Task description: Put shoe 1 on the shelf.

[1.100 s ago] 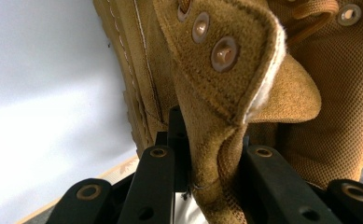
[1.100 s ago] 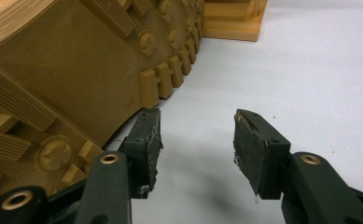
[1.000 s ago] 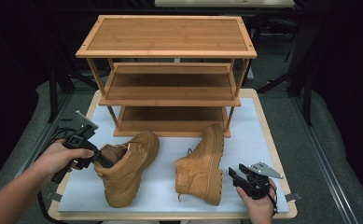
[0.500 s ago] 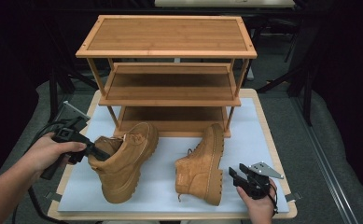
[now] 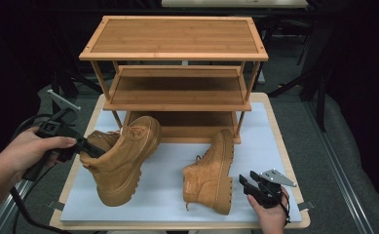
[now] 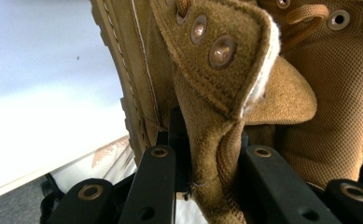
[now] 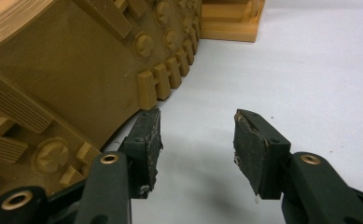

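Tan suede boot point(image 5: 121, 158) pinched by its collar in the left tool point(image 5: 85, 146), at 8 o'clock on the table point(image 5: 274, 126); tilted up on its sole edge, toe aimed at 1 o'clock toward the bottom shelf of the wooden rack point(image 5: 177, 92), likely for sliding in. Second boot point(image 5: 211, 168) on its side at 5 o'clock, sole turned to the right tool point(image 5: 246, 184), released, jaws apart just beside the tread. Heel and boot opening hidden behind the collar flap point(image 6: 226, 60); grip depth hard to judge.
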Tool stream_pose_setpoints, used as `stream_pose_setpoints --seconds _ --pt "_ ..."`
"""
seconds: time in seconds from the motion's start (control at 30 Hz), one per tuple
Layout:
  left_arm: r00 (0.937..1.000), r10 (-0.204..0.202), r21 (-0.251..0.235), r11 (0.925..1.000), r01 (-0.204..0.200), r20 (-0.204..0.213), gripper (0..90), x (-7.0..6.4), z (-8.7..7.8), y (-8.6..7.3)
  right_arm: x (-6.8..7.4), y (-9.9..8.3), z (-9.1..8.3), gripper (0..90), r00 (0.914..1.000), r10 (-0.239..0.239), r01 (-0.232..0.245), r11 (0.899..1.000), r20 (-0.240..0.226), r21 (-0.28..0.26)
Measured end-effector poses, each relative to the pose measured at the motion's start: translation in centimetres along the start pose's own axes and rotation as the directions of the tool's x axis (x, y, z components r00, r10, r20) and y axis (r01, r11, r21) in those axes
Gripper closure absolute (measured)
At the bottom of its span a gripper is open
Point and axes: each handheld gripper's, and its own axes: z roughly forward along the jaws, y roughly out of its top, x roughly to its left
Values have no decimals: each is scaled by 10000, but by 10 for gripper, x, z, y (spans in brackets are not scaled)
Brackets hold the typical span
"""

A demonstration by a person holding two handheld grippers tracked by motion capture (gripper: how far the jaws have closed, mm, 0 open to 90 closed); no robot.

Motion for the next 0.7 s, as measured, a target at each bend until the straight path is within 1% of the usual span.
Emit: stream_pose_setpoints --seconds 0.03,0.07,0.1,0.23,0.27,0.4,0.43,0.47,0.5,0.53,0.57,0.6,0.63,0.7 --pt "10000 -14 -42 10000 14 7 797 -3 -7 -1 0 0 0 509 10000 3 -3 10000 -5 8" --pt "10000 -14 -42 10000 14 7 798 -3 -7 -1 0 0 0 509 10000 3 -3 10000 -5 8" --pt "10000 1 16 10000 -1 -47 798 -7 -14 -1 1 0 1 509 10000 35 -35 10000 -41 -25" --pt "10000 -12 -183 9998 12 -5 797 -16 -29 -2 1 0 1 509 10000 14 -14 10000 -20 -7" --pt "10000 -12 -183 9998 12 -5 798 -16 -29 -2 1 0 1 509 10000 14 -14 10000 -20 -7" --pt "10000 9 -558 9984 -4 99 798 -19 -43 -2 0 0 0 509 10000 15 -15 10000 4 -4" --pt "9998 21 -801 9968 -4 210 799 -21 -47 -1 0 0 1 509 10000 14 -14 10000 10 -11" --pt "9998 21 -801 9968 -4 210 799 -21 -47 -1 0 0 1 509 10000 14 -14 10000 10 -11" --pt "9995 18 -1054 9944 16 327 799 -21 -49 1 0 0 0 509 10000 6 -6 10000 9 3" --pt "9995 18 -1054 9944 16 327 800 -21 -49 1 0 0 0 509 10000 6 -6 10000 9 3" --pt "9990 27 -1301 9915 30 437 800 -19 -49 5 0 0 0 509 10000 10 -10 10000 12 -12" --pt "9990 27 -1301 9915 30 437 800 -19 -49 5 0 0 0 509 10000 10 -10 10000 12 -12" --pt "9989 106 -1468 9892 -39 448 800 -19 -49 11 1 0 1 509 10000 17 -17 10000 3 -31" --pt "9987 141 -1551 9879 -63 489 800 -19 -48 14 1 0 1 509 10000 11 -11 10000 26 -15"
